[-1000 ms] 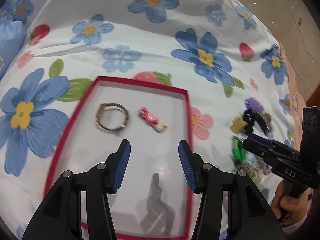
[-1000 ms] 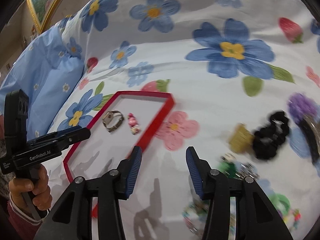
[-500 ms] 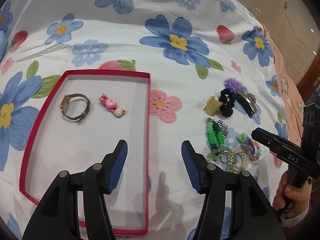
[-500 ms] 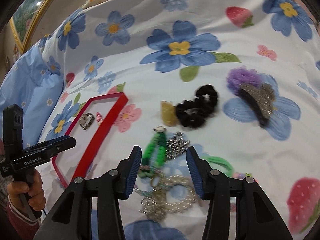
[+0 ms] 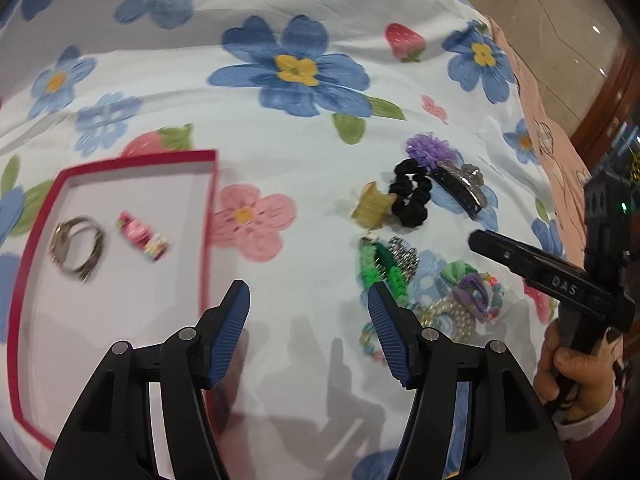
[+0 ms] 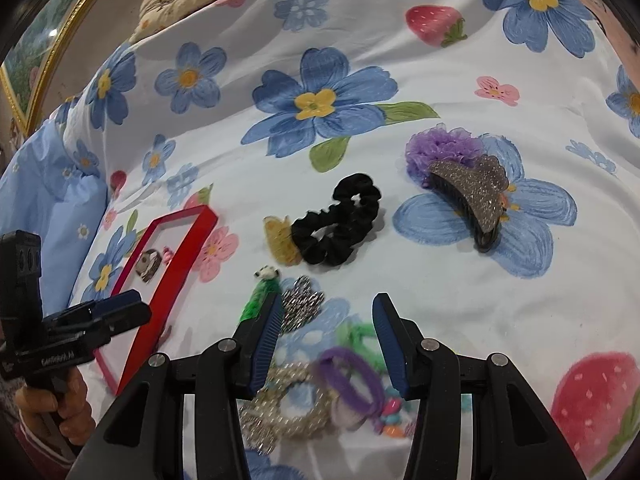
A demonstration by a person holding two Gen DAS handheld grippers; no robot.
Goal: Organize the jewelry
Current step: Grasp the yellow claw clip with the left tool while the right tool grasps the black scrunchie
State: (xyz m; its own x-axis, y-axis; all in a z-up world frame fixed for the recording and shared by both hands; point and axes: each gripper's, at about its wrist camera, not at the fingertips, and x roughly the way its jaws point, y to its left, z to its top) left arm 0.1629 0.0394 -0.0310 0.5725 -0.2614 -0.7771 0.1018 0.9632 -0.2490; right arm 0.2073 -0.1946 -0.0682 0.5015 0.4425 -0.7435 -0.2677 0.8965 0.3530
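Left wrist view: left gripper [image 5: 308, 320] hangs open and empty, lower centre, over floral bedsheet [image 5: 280, 152]. Red tray [image 5: 212, 200], left of frame, contains watch [image 5: 76, 249] and pink clip [image 5: 142, 236]. Right wrist view: right gripper [image 6: 326, 338], jaws apart and empty, above jewelry pile [image 6: 312, 396]. Black scrunchie [image 6: 340, 220], yellow clip [image 6: 280, 240], glitter claw clip [image 6: 472, 196] and purple scrunchie [image 6: 440, 148] lie beyond, centre and upper right.

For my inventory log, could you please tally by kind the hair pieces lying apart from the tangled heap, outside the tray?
Scrunchies: 2 (black scrunchie, purple scrunchie)
Claw clips: 2 (yellow claw clip, glittery grey claw clip)
Total: 4
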